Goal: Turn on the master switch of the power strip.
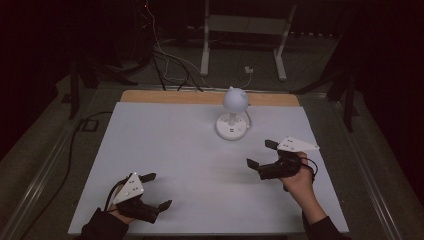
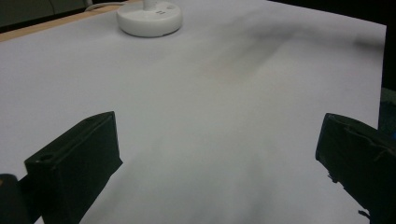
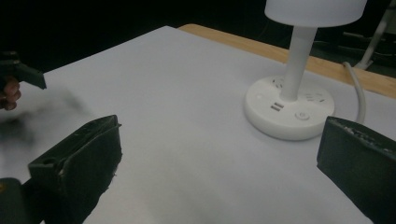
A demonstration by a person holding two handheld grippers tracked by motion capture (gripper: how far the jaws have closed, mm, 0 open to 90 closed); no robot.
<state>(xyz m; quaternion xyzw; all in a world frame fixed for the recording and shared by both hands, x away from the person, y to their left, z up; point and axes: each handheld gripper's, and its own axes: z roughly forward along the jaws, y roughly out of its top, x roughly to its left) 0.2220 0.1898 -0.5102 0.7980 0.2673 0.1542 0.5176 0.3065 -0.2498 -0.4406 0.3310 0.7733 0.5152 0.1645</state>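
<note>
I can't make out any readable text, brand or number from here. The nearest thing to a sign is a small round power symbol on the button on the lamp base [image 3: 290, 112], seen in the right gripper view; marks beside its sockets are too small for me to read.

Your lamp [image 1: 233, 112] is plain white, your table [image 1: 165, 150] pale grey-white with a wooden far edge, and both tools are black.
</note>
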